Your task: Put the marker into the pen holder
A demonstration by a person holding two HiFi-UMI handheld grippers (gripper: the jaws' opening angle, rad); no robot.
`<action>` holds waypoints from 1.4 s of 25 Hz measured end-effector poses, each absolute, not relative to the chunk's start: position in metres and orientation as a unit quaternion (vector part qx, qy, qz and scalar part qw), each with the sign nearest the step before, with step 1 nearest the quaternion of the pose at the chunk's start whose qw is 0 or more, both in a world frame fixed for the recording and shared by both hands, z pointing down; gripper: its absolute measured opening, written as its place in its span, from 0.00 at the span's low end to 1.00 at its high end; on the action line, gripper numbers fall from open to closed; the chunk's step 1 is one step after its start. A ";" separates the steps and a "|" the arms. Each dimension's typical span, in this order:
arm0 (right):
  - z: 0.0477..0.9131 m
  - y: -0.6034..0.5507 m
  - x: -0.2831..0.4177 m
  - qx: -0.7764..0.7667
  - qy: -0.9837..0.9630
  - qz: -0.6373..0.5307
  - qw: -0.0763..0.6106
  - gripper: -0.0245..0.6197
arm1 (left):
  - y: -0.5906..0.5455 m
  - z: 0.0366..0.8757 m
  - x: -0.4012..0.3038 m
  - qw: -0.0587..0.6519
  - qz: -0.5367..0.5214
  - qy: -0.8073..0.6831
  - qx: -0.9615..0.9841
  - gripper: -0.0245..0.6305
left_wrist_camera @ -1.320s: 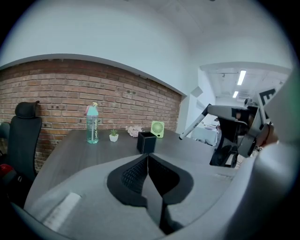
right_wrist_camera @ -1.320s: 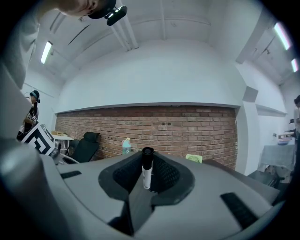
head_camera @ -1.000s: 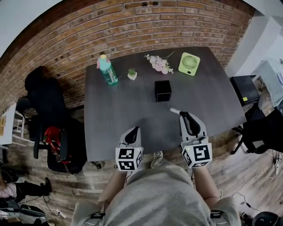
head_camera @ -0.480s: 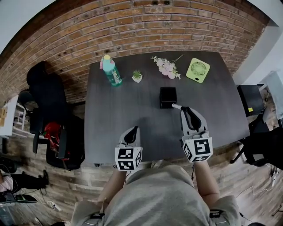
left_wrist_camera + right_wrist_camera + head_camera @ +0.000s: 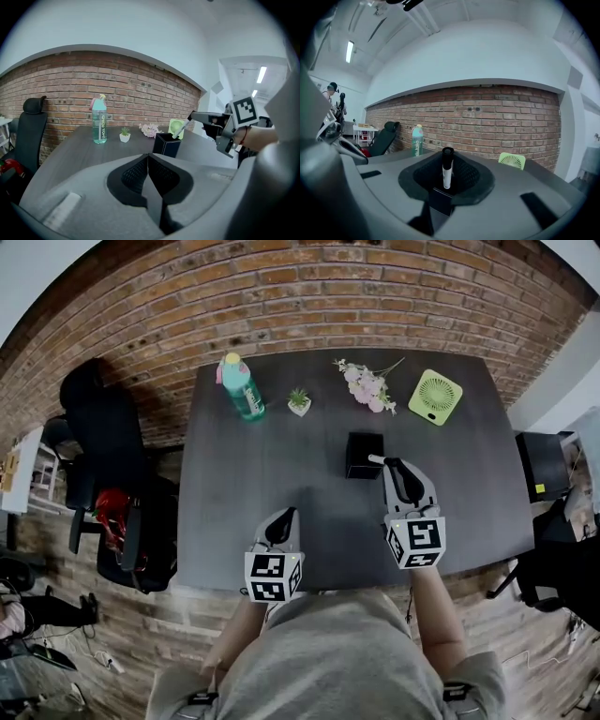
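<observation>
The black square pen holder (image 5: 363,455) stands in the middle of the dark table (image 5: 244,484). My right gripper (image 5: 392,465) is shut on a white marker (image 5: 375,460) with a black cap, right next to the holder's right rim. Seen in the left gripper view, the marker (image 5: 181,130) slants down from the right gripper (image 5: 196,116) with its lower end just over the pen holder (image 5: 166,144) opening. The right gripper view has the marker (image 5: 447,168) upright between the jaws. Near the front edge, my left gripper (image 5: 283,515) rests shut with nothing in it.
Along the far side of the table stand a teal bottle (image 5: 241,388), a small potted plant (image 5: 299,401), pink flowers (image 5: 368,385) and a green fan (image 5: 434,397). A black chair (image 5: 98,442) sits left of the table, against the brick wall.
My right gripper has carried the marker forward, from the table's near half up to the pen holder's right rim. The left gripper has stayed where it was.
</observation>
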State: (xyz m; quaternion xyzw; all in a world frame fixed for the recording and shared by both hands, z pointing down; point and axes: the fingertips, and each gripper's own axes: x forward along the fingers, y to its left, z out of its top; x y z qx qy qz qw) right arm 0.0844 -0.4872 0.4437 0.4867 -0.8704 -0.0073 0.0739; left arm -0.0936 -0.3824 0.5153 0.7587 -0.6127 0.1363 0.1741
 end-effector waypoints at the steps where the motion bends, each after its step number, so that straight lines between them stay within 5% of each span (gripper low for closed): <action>1: 0.449 -0.492 0.084 0.485 -0.871 -0.005 0.079 0.15 | -0.385 0.516 -0.094 0.174 0.138 -0.613 0.758 0.06; 35: 0.550 -0.553 0.063 0.450 -0.874 0.041 0.180 0.15 | -0.410 0.528 -0.091 0.180 0.155 -0.619 0.749 0.06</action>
